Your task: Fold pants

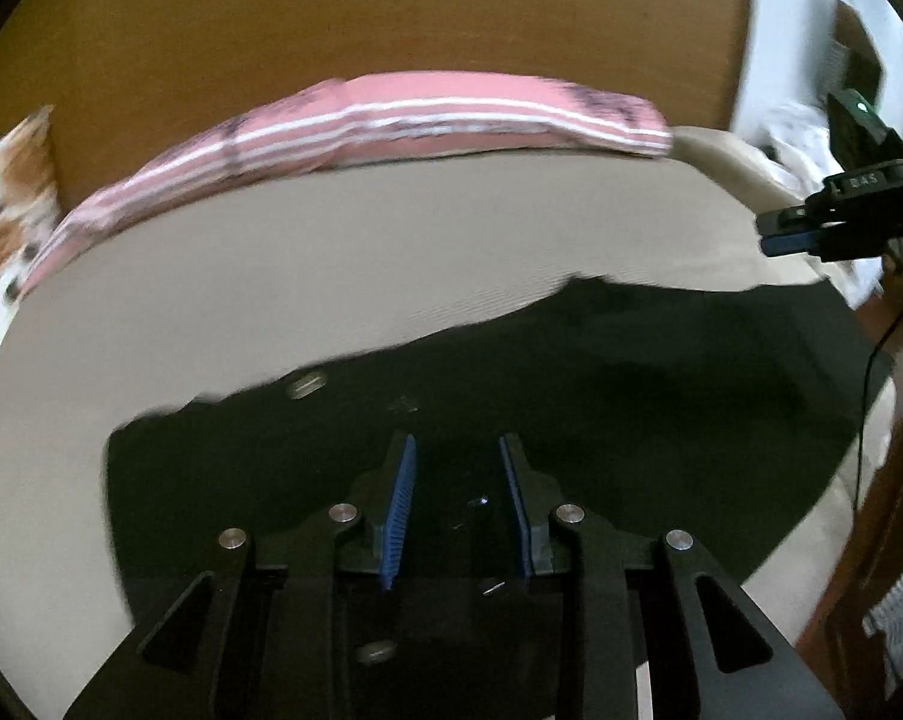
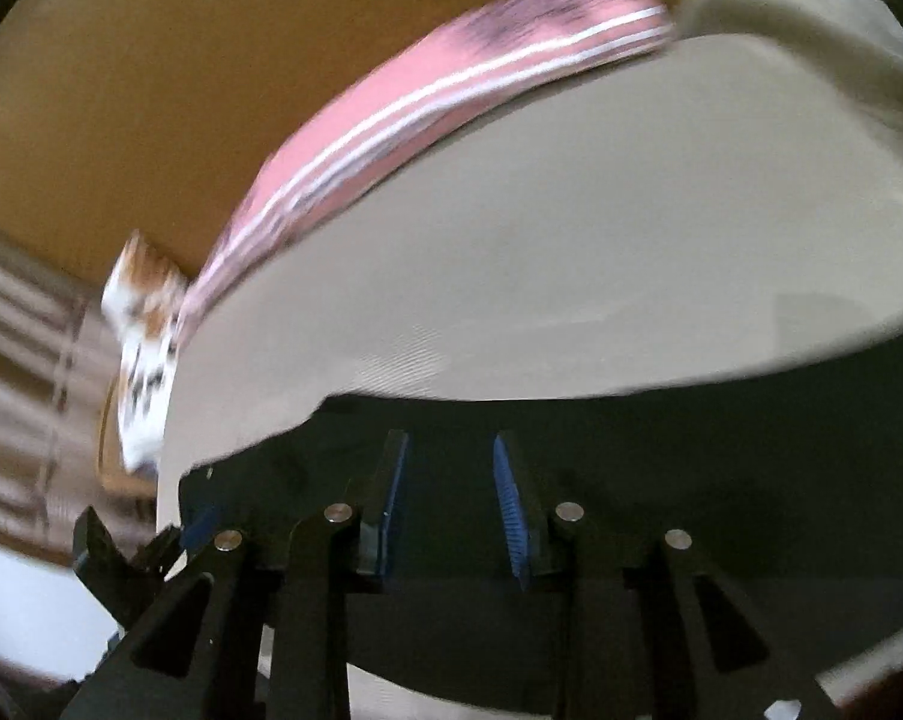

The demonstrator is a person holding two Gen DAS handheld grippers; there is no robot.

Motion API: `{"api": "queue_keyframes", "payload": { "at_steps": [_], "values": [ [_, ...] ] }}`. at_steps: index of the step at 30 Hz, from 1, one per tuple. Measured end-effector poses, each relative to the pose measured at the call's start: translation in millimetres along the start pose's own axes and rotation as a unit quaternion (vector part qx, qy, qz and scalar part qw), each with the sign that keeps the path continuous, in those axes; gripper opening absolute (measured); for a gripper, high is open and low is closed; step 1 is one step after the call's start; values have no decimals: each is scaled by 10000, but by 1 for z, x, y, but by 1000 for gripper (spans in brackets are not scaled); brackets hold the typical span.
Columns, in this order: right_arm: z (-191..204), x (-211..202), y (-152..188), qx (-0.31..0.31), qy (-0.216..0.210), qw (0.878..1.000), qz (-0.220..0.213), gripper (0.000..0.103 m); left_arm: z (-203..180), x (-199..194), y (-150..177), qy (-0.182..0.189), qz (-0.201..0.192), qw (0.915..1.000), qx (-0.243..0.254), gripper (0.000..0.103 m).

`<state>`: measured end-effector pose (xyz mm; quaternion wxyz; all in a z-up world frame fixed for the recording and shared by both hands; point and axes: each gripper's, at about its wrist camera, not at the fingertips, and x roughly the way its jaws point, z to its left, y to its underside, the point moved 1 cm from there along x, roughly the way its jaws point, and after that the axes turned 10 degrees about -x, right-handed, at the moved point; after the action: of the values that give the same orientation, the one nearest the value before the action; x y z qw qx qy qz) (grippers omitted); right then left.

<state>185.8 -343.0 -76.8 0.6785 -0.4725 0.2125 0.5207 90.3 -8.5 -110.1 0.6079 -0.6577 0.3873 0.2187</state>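
Observation:
Black pants (image 1: 571,372) lie spread on a beige bed sheet (image 1: 331,252), with a metal button (image 1: 307,387) near their far edge. My left gripper (image 1: 457,441) hovers over the dark cloth, its blue pads apart and nothing pinched between them. At the right edge of the left wrist view is my right gripper (image 1: 778,234), held by a hand above the pants' far right corner. In the right wrist view the pants (image 2: 691,450) fill the lower half. The right gripper (image 2: 448,438) stands open over them. The left gripper (image 2: 175,534) shows at the lower left.
A pink striped pillow (image 1: 391,120) lies along the far edge of the bed against a wooden headboard (image 1: 331,12). A white and orange patterned cloth (image 1: 7,204) sits at the left. A beige cushion (image 2: 811,18) is at the far right.

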Motion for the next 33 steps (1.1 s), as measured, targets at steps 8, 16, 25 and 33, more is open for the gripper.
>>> {"api": "queue_keyframes", "payload": {
  "at_steps": [8,16,25,33],
  "values": [
    [66,109,-37,-844,-307,9896,1123,33,42,3,24,-58,12,9993,-371,29],
    [86,154,-34,-1120,-468,9796,1604,15,49,9,30,131,41,9988,-459,29],
    [89,171,-39,-1335,111,9823,1306,9,50,9,35,164,-22,9991,-401,29],
    [84,134,-42,-927,237,9922,802,38,46,0,30,100,23,9991,-421,30]
  ]
}}
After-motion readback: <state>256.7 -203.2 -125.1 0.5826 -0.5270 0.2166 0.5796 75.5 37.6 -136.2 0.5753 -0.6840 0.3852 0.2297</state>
